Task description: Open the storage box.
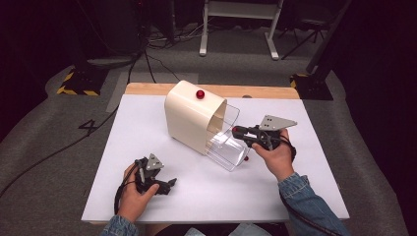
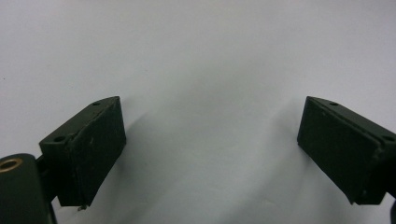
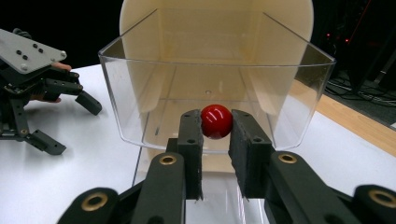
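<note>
A cream housing [image 1: 189, 120] stands mid-table with a clear plastic drawer [image 1: 223, 147] drawn out of it toward the right. My right gripper [image 1: 235, 131] reaches the drawer's outer wall from the right. In the right gripper view the gripper [image 3: 217, 116] is shut on a glossy red knob [image 3: 216, 121] at the rim of the clear drawer [image 3: 140, 93], with the cream housing [image 3: 215, 28] behind it. My left gripper [image 1: 164, 186] rests low on the white tabletop [image 1: 206, 196] at the near left, apart from the housing. Its jaws [image 2: 212, 116] stand wide open with nothing between them.
A second red knob [image 1: 200, 94] sits on top of the housing. A small red spot [image 1: 246, 159] shows by the drawer's near corner. The table's wooden far edge [image 1: 275, 91] meets grey floor with cables and stands. The left gripper [image 3: 74, 127] shows at left in the right gripper view.
</note>
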`<state>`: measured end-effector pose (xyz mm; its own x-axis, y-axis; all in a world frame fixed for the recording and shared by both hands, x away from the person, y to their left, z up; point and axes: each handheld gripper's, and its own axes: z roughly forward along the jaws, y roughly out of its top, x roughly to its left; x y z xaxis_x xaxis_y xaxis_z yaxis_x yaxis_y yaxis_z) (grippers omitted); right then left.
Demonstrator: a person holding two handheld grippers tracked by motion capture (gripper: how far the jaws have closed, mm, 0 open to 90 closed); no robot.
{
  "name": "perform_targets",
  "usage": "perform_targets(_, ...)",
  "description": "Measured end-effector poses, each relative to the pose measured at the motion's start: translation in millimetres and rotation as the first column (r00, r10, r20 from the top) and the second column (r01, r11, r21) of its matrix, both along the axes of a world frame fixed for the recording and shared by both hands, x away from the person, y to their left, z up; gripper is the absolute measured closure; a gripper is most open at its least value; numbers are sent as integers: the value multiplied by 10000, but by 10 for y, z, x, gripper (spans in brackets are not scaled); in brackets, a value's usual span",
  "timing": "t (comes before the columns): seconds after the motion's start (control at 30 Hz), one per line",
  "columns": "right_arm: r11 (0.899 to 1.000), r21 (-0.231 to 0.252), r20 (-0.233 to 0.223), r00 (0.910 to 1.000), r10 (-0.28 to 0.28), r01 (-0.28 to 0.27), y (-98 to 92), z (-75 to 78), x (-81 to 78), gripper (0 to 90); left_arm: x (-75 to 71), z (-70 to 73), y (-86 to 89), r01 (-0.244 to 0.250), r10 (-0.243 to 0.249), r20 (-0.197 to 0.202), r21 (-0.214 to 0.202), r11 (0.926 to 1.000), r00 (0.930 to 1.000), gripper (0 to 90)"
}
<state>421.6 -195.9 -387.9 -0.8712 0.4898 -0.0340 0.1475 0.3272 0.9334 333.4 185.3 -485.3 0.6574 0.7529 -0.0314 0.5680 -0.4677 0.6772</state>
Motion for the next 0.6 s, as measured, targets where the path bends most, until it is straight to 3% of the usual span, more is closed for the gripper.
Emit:
perform_targets(0.33,9999,107,19,10000,-89,88,-251,6,-137,750,0,0,0,4,-4,-3,3,10000,10000,80)
perform_targets(0.6,9997,-17,-275,9994,-228,228,-338,-79,-168,748,0,0,0,1,-1,-5,-3,10000,10000,80)
